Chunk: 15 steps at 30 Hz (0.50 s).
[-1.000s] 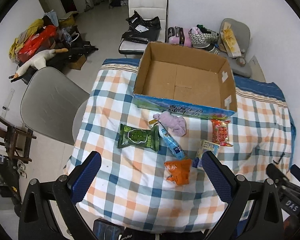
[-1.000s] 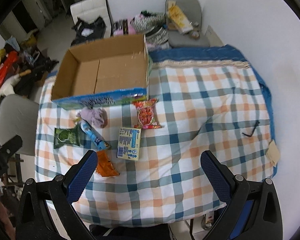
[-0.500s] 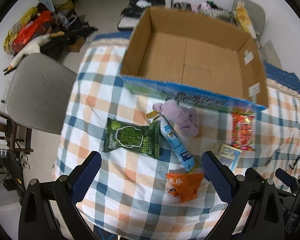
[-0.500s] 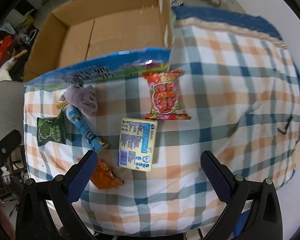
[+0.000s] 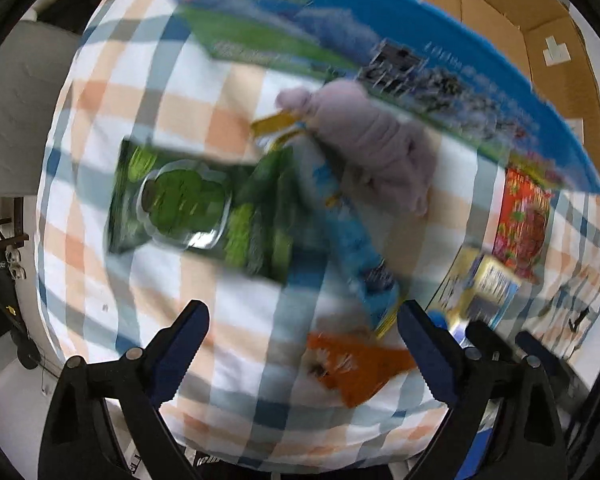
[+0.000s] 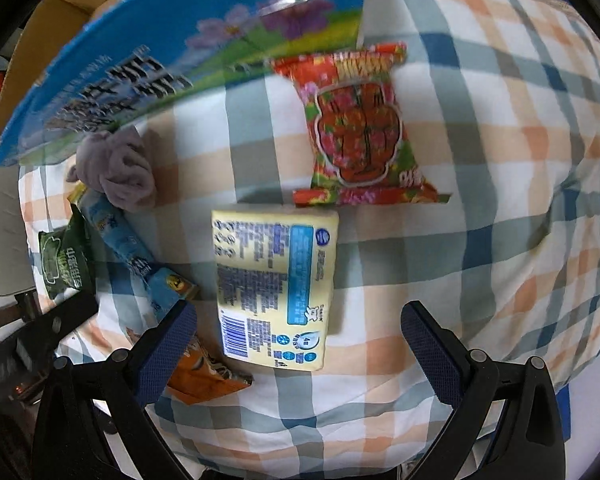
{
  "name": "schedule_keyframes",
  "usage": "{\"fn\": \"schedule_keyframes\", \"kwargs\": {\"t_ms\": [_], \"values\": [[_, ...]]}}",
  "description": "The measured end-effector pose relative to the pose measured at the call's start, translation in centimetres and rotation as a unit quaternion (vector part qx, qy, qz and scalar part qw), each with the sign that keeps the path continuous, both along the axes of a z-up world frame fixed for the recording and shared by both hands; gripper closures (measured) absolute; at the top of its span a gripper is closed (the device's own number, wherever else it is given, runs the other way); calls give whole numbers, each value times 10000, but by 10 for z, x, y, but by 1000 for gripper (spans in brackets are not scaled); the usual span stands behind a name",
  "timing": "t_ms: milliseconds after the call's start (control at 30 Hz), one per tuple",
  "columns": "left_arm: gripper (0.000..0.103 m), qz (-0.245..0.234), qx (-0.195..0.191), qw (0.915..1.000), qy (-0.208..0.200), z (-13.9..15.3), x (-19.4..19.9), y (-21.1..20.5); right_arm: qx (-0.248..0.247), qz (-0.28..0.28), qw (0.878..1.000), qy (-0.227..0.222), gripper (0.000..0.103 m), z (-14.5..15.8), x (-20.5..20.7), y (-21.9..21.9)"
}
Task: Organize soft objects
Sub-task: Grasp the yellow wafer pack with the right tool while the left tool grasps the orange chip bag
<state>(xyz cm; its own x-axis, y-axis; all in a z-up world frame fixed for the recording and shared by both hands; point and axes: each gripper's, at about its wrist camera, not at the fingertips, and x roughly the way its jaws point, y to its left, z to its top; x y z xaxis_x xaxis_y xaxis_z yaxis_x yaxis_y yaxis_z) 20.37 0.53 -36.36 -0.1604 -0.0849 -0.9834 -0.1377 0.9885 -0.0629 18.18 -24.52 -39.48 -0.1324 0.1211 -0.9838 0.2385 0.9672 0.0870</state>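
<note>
Checked tablecloth (image 6: 500, 128) bare and roomy to the right, crowded toward the left beside one open cardboard box (image 6: 148, 52). Six soft things: one each of red packet (image 6: 360, 128), yellow pack (image 6: 274, 288), purple cloth (image 5: 372, 148), green pouch (image 5: 196, 204), blue tube (image 5: 352, 240), orange packet (image 5: 356, 364). Right gripper (image 6: 298, 356) low over the yellow pack, left gripper (image 5: 300, 356) near the orange packet, both spread wide, empty.

My left view smears the green packet (image 5: 204, 208); my right claw's finger (image 6: 166, 354) hides part of the orange packet (image 6: 204, 376).

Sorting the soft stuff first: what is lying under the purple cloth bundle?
The purple cloth bundle overlaps the top end of the blue tube packet, whose yellow tip pokes out beside it. Anything else beneath is covered.
</note>
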Motion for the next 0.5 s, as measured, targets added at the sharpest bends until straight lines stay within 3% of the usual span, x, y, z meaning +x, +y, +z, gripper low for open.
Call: {"fn": "schedule_keyframes", "kwargs": {"t_ms": [67,133,233,500], "values": [[7,11,16,10000,-4,1,-17,8,169,-4,9998,84,0,-9,-4,0],[7,68,-9,10000,39,1,-33,17,244,4,9996,150,9,-19,-7,2],[7,86,-61,9999,110,-4,-51,19,472,2,9987,216,34,-32,-12,4],[7,-351,-336,9988,43,-16,-87,-4,272,165,9992,229,37,-17,-53,-13]]}}
